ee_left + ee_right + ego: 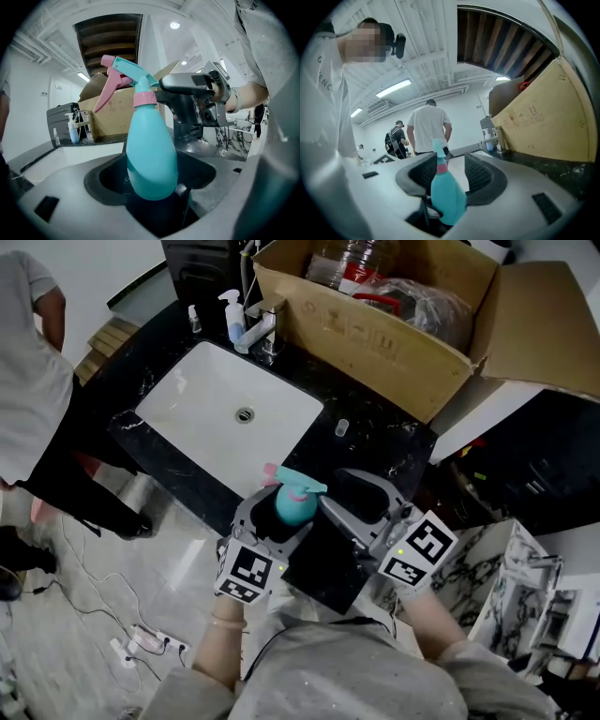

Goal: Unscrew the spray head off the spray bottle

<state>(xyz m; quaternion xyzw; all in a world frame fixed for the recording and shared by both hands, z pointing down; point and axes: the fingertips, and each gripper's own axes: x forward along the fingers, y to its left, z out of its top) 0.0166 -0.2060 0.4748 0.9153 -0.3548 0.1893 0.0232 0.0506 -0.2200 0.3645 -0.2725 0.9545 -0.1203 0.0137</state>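
Left gripper (269, 521) clamps bottle (151, 154) upright at table (375, 432) edge, right gripper (450, 174) open around spray head (125, 74); should close square on the collar (145, 99), not trigger.

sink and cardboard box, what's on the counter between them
In the head view, a faucet and a blue soap bottle stand on the dark counter strip between the sink and the cardboard box.

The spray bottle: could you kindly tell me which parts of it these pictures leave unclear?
- Base of the spray bottle: left gripper view, sunk in the left gripper's dark recess.
- Neck thread: both gripper views, covered by the pink collar.
- Shape of the spray head: right gripper view, seen end-on, too small.
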